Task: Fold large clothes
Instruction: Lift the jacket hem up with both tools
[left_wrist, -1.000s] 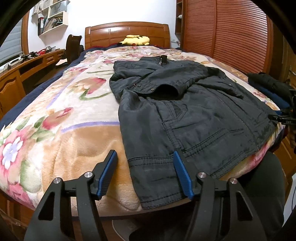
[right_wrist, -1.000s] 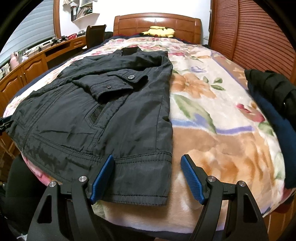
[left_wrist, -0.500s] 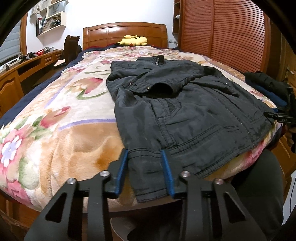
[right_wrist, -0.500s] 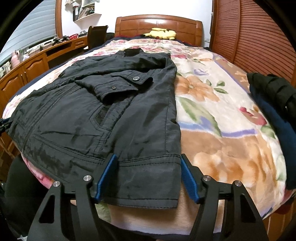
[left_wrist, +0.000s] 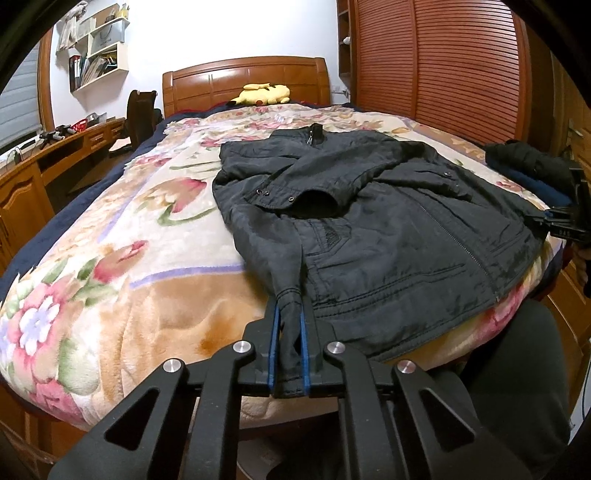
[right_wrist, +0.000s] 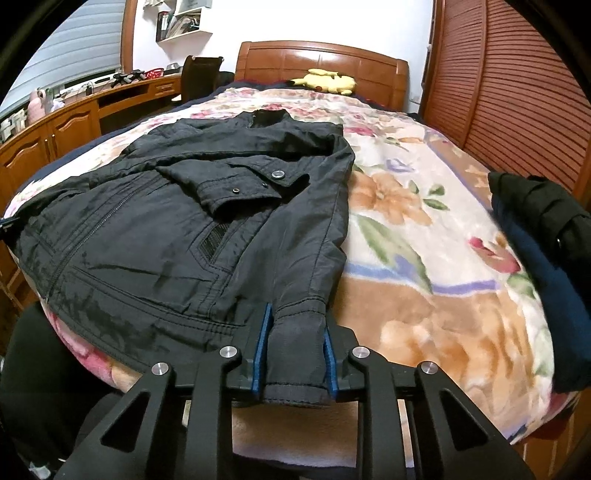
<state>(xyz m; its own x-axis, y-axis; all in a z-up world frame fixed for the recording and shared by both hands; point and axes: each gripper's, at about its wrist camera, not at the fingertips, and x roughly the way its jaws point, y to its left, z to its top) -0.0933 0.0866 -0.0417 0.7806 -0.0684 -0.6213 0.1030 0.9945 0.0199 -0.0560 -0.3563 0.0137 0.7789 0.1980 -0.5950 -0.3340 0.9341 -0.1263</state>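
A black zip jacket (left_wrist: 388, 229) lies front up on a floral bedspread (left_wrist: 110, 258), collar toward the headboard, both sleeves folded across the chest. My left gripper (left_wrist: 289, 350) is shut on the bottom hem at the jacket's left corner, the cloth bunched between the blue pads. In the right wrist view the jacket (right_wrist: 184, 229) fills the left half, and my right gripper (right_wrist: 294, 354) is shut on the hem at its right corner. The right gripper also shows at the far right edge of the left wrist view (left_wrist: 565, 225).
A stack of dark folded clothes (right_wrist: 543, 258) sits at the bed's right edge. A yellow plush toy (left_wrist: 264, 94) lies by the wooden headboard (left_wrist: 243, 79). A wooden desk (right_wrist: 74, 114) and chair stand to the left, a slatted wardrobe (left_wrist: 443, 66) to the right.
Both grippers moved forward onto the jacket's bottom hem and closed from wide open to shut on it. The hem corners are now pinched and bunched up.
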